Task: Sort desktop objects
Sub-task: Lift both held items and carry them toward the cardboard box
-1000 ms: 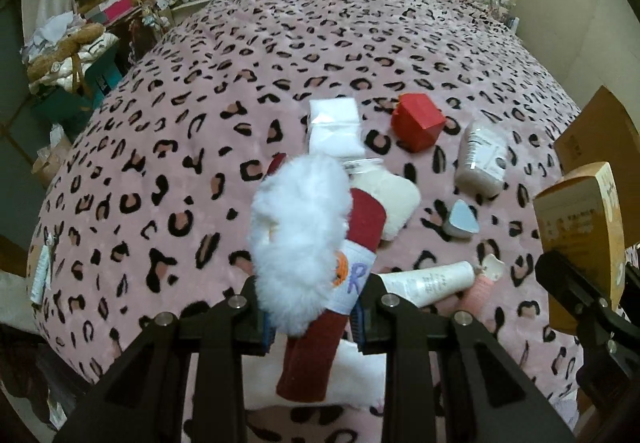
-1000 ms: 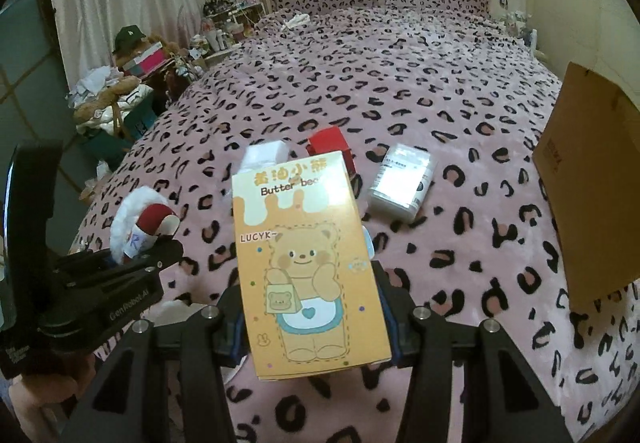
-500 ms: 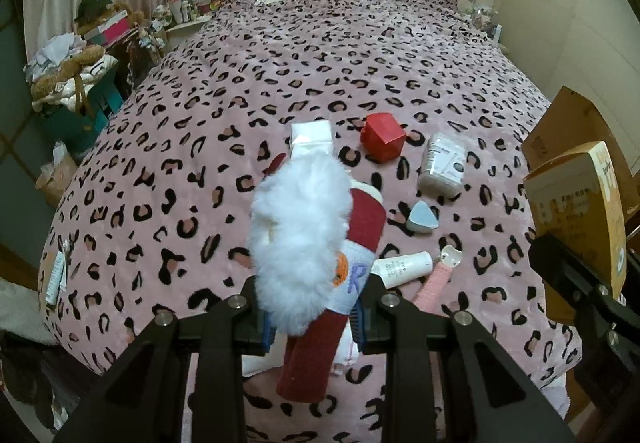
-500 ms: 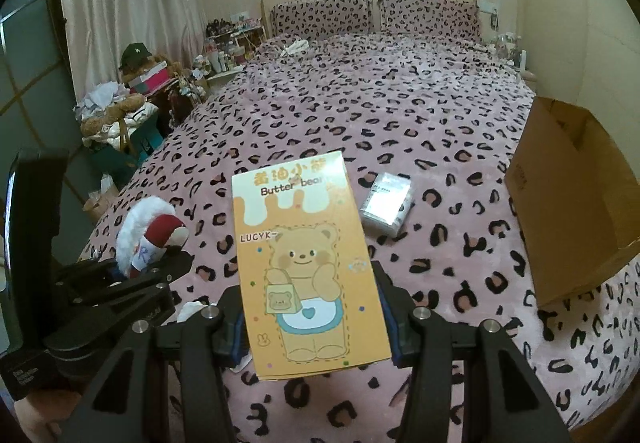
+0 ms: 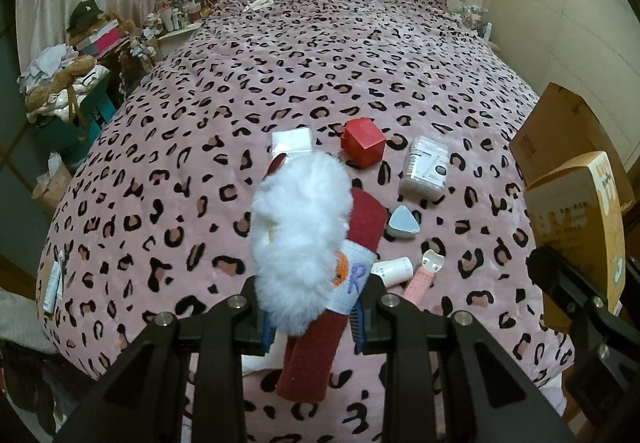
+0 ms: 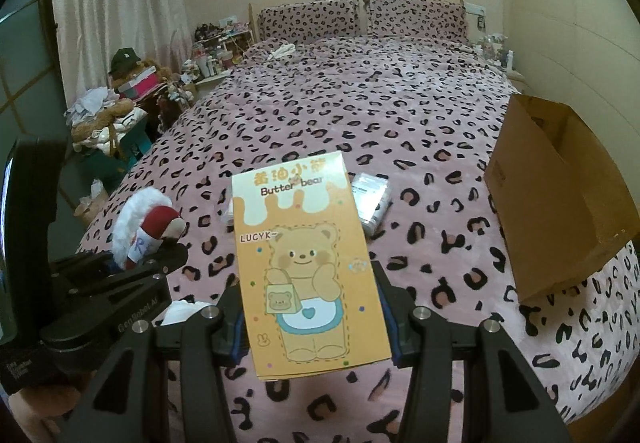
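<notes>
**Held items and bed contents, both grippers raised over the bed**

Left gripper (image 5: 314, 317): fingers nearly closed, clamped on a dark red Christmas stocking (image 5: 320, 307) with a white fur cuff (image 5: 300, 239) and a pale band bearing the letter "R". Long axis runs from near the camera up and away, tilted slightly right; fur cuff is the far end, red foot end hangs toward the camera. Held clear above the bedspread.

Right gripper (image 6: 310, 317): fingers partly open, pressing both side edges of a flat orange "Butter bear" box (image 6: 308, 263). Long axis points away from the camera, printed face up, title at the far end, bear drawing upright to the viewer. Held above the bed, not touching it.

Lying on the leopard-print bed (image 5: 360, 63), near the foot:
- red faceted box (image 5: 362, 141);
- white folded packet (image 5: 291, 141), just left of the red box;
- clear-wrapped pack (image 5: 425, 167), to the right of the red box;
- small blue-grey rounded triangle (image 5: 402, 222);
- white tube (image 5: 394, 270), lying crosswise, mostly hidden behind the stocking;
- pink strip with a white end (image 5: 422, 277), possibly a brush handle; view too small to tell.

Cardboard box (image 6: 560, 195): open, at the right edge of the bed.
</notes>
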The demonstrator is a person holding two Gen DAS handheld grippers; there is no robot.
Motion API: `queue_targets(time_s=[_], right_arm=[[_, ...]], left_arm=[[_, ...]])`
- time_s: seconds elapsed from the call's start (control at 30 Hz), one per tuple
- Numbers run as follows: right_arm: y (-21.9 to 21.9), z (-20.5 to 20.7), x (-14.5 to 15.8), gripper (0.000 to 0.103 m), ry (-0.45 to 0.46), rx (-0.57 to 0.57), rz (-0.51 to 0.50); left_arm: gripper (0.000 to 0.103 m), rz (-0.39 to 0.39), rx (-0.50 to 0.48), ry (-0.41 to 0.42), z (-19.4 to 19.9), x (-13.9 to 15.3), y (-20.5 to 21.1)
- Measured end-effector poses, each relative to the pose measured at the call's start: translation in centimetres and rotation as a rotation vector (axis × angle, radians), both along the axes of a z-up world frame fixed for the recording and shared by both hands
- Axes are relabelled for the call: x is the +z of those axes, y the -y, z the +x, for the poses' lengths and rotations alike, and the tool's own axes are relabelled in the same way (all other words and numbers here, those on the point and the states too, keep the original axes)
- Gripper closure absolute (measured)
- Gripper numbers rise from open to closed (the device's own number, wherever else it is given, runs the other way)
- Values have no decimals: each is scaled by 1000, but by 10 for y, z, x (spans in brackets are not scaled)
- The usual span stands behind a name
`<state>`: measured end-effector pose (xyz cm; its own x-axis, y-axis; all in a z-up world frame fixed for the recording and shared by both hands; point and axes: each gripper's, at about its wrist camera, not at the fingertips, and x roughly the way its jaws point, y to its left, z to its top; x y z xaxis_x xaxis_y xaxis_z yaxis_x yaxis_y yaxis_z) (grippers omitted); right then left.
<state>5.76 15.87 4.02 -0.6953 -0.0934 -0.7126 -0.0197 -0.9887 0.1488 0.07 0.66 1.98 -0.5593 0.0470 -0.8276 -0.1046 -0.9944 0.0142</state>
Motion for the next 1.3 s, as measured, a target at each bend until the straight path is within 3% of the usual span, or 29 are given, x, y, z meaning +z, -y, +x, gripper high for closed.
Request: queue_targets(time_s=[0.5, 1.3], right_arm=[[-43, 2, 3, 52, 1, -108, 40], [-136, 22, 6, 52, 6, -287, 100]], left_arm=[[74, 6, -81, 14, -16, -5, -46], [74, 8, -317, 31, -41, -16, -175]])
